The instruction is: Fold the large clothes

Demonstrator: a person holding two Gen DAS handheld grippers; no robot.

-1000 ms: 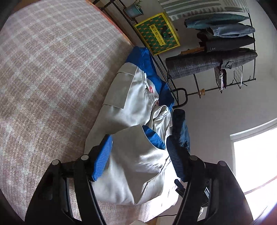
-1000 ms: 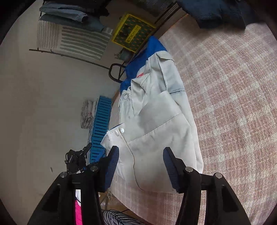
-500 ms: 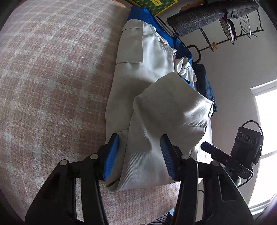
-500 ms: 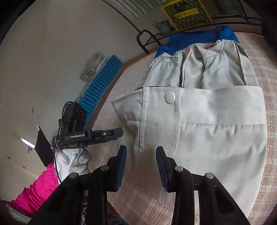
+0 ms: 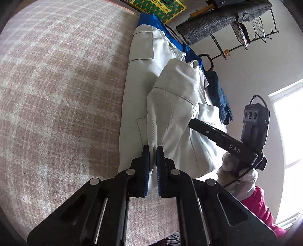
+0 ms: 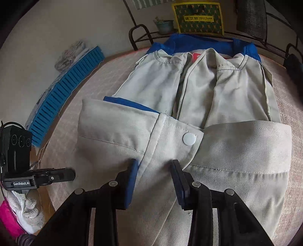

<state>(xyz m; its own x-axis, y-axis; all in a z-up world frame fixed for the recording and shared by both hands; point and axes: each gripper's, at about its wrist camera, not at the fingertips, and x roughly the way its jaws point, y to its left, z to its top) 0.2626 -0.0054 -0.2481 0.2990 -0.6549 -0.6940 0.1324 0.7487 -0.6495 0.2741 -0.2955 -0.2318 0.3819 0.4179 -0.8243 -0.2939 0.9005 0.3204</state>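
Pale walls, a bright window [image 5: 287, 128], a black clothes rack [image 5: 236, 26].

"GenRobot.AI" is printed in white on the black mount [image 6: 20, 183] of the other gripper seen from the right wrist, "DAS" is read on the black bar [image 5: 233, 148] seen from the left wrist, and "Asian Sweet" beside Chinese characters is shown on the green-and-yellow box [image 6: 198, 18].

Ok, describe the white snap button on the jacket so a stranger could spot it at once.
Start at the pink checked bed cover and find the grey jacket with blue trim lying on it. On the folded-up lower band nearest the right tool sits the snap button: the only round white disc on the grey cloth.
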